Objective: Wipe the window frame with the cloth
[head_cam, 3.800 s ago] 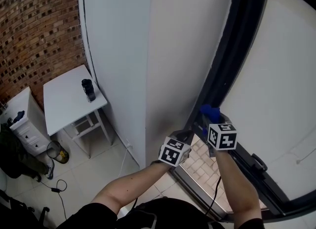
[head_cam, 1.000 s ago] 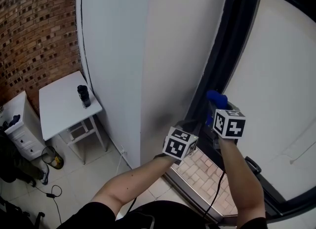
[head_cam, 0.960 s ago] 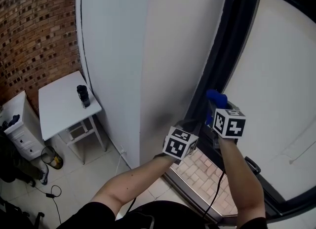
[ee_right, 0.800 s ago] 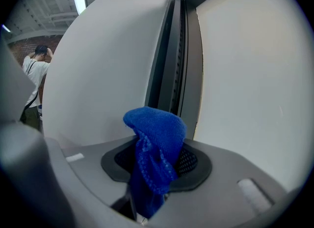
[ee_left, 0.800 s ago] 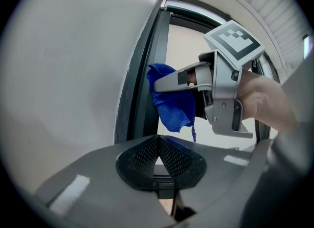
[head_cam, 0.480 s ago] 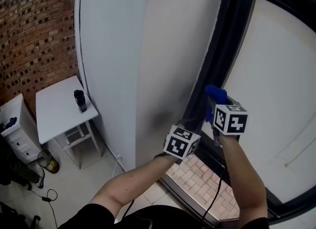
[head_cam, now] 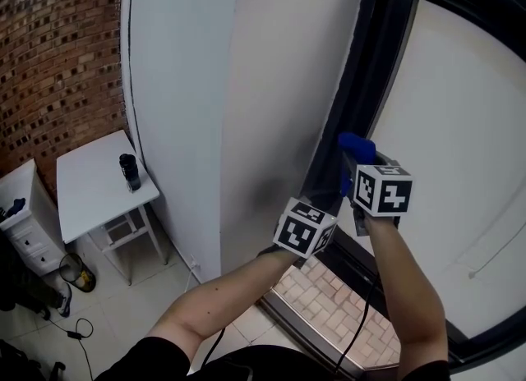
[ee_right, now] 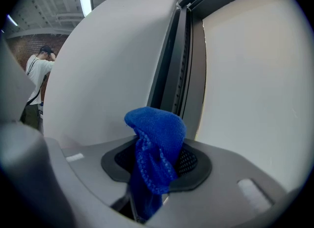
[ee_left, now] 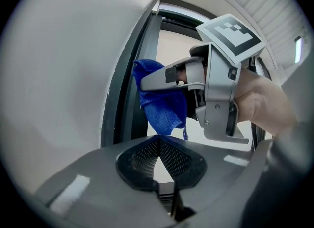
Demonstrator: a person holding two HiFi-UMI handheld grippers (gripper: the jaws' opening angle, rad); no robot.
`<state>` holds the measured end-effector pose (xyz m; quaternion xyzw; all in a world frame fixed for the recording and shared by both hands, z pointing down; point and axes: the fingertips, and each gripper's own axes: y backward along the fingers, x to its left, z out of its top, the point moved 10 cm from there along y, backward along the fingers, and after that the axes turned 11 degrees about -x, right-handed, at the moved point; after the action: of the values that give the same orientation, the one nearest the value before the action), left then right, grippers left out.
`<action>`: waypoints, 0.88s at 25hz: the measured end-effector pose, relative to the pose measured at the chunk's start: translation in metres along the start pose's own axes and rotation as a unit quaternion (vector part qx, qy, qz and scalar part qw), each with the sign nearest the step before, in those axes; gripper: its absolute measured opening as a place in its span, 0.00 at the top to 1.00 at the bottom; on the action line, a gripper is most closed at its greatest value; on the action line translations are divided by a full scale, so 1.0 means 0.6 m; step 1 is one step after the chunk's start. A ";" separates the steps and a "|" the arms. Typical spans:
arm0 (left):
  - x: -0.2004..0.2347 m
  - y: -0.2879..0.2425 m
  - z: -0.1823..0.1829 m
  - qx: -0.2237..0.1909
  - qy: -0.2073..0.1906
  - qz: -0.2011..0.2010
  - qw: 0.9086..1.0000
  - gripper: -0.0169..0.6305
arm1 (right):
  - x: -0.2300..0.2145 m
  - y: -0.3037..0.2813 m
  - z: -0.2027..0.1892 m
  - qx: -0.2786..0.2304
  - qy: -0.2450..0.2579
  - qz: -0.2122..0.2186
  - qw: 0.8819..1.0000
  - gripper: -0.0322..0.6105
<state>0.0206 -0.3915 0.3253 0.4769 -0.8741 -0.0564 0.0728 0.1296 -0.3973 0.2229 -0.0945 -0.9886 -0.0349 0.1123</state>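
A blue cloth (head_cam: 355,144) is bunched at the tip of my right gripper (head_cam: 353,158), which is shut on it. The cloth rests against the dark upright window frame (head_cam: 374,67). In the right gripper view the cloth (ee_right: 157,138) bulges out between the pads, with the window frame (ee_right: 179,70) just ahead. My left gripper (head_cam: 316,197) sits lower left of the right one, shut with nothing in it. In the left gripper view its jaws (ee_left: 157,139) meet below the cloth (ee_left: 162,104) and the window frame (ee_left: 125,89).
A white wall pillar (head_cam: 230,84) borders the frame on the left. Below left stand a small white table (head_cam: 90,195) with a dark bottle (head_cam: 128,172), a drawer unit (head_cam: 20,223) and a bin (head_cam: 72,271). A person (ee_right: 41,72) stands far behind.
Both grippers have climbed a little along the window frame with the cloth still held. The head view has tilted upward, so the table slid lower left.
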 end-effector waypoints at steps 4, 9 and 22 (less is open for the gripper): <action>-0.005 -0.007 0.007 0.000 -0.005 -0.006 1.000 0.99 | -0.008 0.000 0.019 -0.004 0.013 0.008 1.000 0.71; -0.002 -0.013 0.021 -0.006 -0.009 -0.001 1.000 0.99 | -0.016 -0.002 0.050 -0.012 0.021 0.010 1.000 0.71; -0.009 -0.029 0.082 -0.034 -0.024 -0.006 0.999 0.99 | -0.027 -0.006 0.098 -0.028 0.025 0.015 0.999 0.71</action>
<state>0.0290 -0.3947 0.2738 0.4778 -0.8704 -0.0975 0.0677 0.1315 -0.3986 0.1621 -0.1111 -0.9826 -0.0636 0.1348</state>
